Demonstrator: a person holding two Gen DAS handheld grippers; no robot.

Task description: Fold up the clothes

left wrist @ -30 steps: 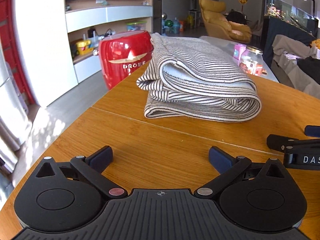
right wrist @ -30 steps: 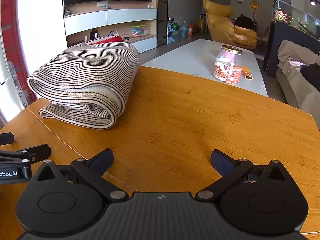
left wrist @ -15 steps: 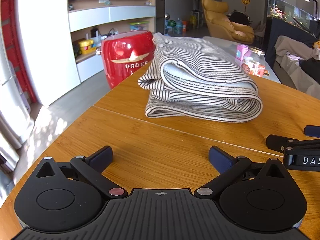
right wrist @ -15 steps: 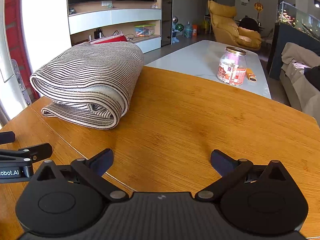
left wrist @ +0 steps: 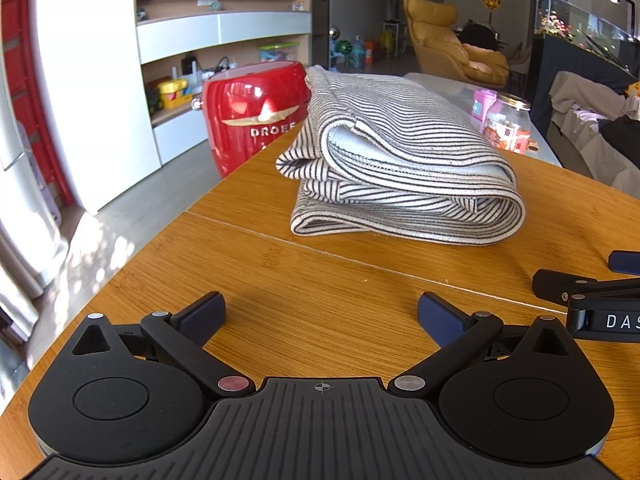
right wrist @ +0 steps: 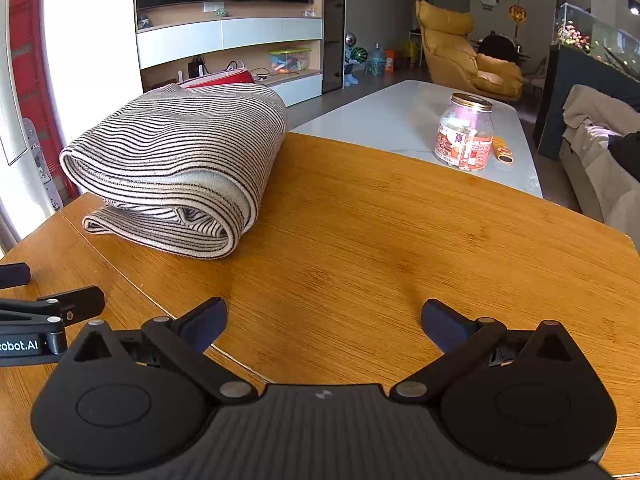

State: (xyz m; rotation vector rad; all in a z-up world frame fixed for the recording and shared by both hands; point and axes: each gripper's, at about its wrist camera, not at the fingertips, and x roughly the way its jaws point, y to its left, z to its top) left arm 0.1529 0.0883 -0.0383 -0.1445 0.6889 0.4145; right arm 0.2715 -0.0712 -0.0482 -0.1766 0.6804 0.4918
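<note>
A striped black-and-white garment (left wrist: 400,172) lies folded in a thick bundle on the wooden table (left wrist: 280,280); the right wrist view shows it at the left (right wrist: 180,168). My left gripper (left wrist: 320,314) is open just above the table, well short of the bundle, with nothing between its fingers. My right gripper (right wrist: 324,320) is also open and empty, to the right of the bundle and nearer than it. Each gripper's fingers show at the edge of the other's view: the right one (left wrist: 580,280), the left one (right wrist: 52,300).
A red suitcase (left wrist: 252,120) stands on the floor behind the table's far left edge. A white low table (right wrist: 400,120) beyond the wooden one carries a glass jar (right wrist: 464,136). A yellow armchair (right wrist: 460,52) and a covered sofa (right wrist: 592,152) lie farther off.
Both views have drifted slightly; the folded garment sits a touch more to the right in each. Both grippers stay open and empty.
</note>
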